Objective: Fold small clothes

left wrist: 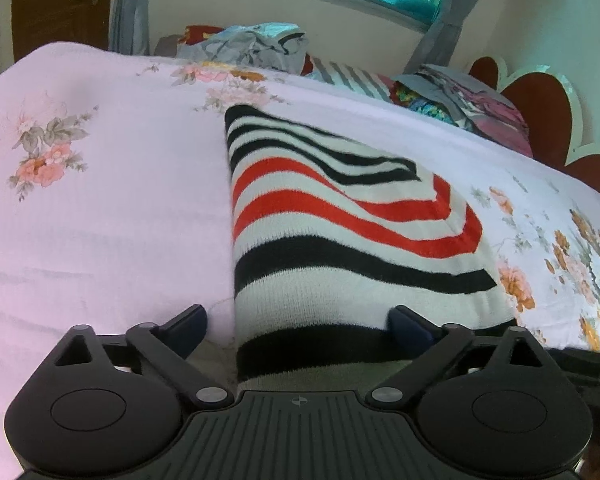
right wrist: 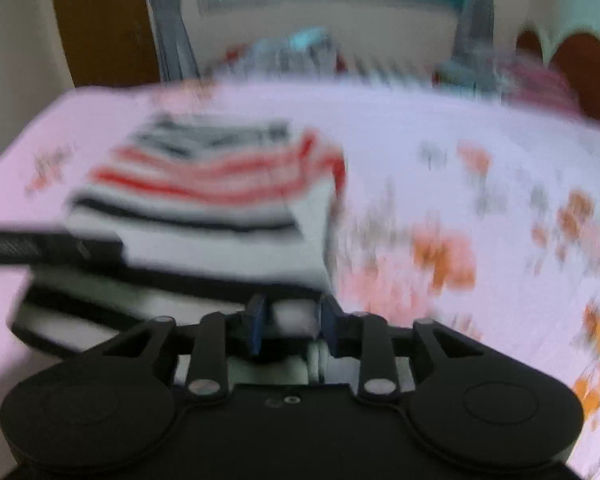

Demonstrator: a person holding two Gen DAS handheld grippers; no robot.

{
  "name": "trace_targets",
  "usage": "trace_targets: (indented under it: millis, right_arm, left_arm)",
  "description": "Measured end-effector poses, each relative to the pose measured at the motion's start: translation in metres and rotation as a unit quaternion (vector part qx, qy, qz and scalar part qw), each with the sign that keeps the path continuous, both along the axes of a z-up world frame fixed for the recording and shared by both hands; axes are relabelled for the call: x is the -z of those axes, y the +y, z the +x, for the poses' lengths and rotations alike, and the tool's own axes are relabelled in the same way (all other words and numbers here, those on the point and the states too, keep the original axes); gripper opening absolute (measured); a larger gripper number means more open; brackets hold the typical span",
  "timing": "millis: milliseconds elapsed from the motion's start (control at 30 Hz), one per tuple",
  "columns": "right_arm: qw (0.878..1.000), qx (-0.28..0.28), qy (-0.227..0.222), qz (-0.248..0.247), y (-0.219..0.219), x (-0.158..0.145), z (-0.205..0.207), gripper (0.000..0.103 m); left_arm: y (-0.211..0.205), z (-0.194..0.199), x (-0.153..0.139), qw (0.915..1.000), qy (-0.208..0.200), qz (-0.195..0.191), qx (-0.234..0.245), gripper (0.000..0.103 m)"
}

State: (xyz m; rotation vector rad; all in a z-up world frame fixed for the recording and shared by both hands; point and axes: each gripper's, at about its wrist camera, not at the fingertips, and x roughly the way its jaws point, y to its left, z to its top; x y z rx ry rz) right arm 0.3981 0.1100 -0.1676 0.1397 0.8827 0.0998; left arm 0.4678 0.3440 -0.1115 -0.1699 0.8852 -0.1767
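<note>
I see a bed (left wrist: 100, 220) spread with a pale pink sheet printed with flower sprays. A striped knit garment (left wrist: 340, 240), white with black and red bands, lies folded directly on it. Beyond the garment, along the bed's far edge, sits a crumpled pile of clothes (left wrist: 256, 46); to the right of the garment, by the headboard (left wrist: 548, 112), lies a pillow (left wrist: 472, 108).

Your left gripper (left wrist: 300, 326) is wide open over the near edge of the striped sweater (left wrist: 340, 240) on the floral bedsheet (left wrist: 100, 220).
</note>
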Motion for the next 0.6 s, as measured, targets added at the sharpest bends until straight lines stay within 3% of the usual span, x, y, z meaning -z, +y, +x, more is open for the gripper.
trace_targets:
  millis: [33,333,400,500,600]
  right_arm:
    - [1.000,0.008,0.003,0.011,-0.003,0.000,0.001,0.034]
    - [1.000,0.003,0.015,0.023,-0.010,0.001,0.001,0.034]
    - [1.000,-0.001,0.016,0.021,-0.010,-0.002,-0.003,0.034]
    - [1.000,-0.007,-0.022,0.011,-0.008,-0.023,-0.012,0.032]
    - [0.998,-0.009,-0.064,0.012,-0.005,-0.046,-0.011,0.032]
  left_arm:
    - [-0.001,0.000,0.001,1.0000,0.004,0.000,0.002,0.102]
    - [0.002,0.002,-0.001,0.9985,0.051,-0.009,-0.016,0.103]
    - [0.009,-0.001,-0.010,0.9984,0.040,-0.017,-0.036,0.103]
    - [0.014,-0.002,-0.027,0.9985,0.007,-0.020,-0.050,0.103]
    - [0.005,0.009,-0.038,0.9986,-0.002,0.001,-0.053,0.103]
